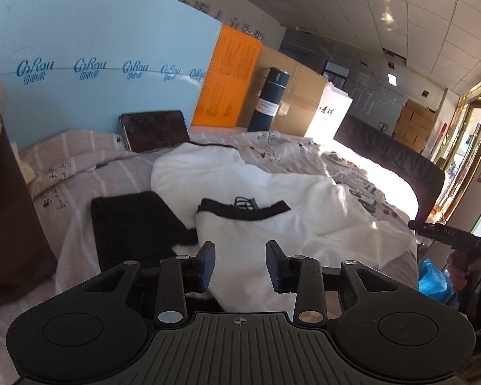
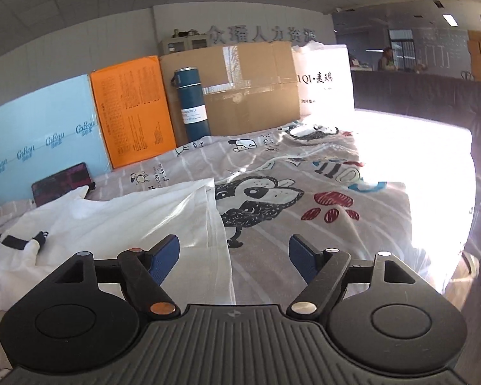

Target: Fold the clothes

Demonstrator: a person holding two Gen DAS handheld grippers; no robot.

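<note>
1. Left claw (image 1: 240,264): released, jaws parted with nothing between them, hovering over the near part of the white garment (image 1: 272,199).
2. Right claw (image 2: 234,258): released, jaws spread wide and empty, positioned above the printed bedspread (image 2: 304,192) with the garment's right edge just beside its left finger.
3. White garment: lies rumpled and unfolded on the bed; its black-trimmed neckline (image 1: 240,213) faces the left claw.
4. A black cloth (image 1: 134,224) lies on the bedspread to the left of the garment, touching its edge.
5. A smartphone (image 1: 154,130) leans against the light blue carton (image 1: 96,64) at the far side.
6. A dark blue flask (image 2: 192,102) stands upright before a cardboard box (image 2: 250,89), beside an orange carton (image 2: 131,109).
</note>
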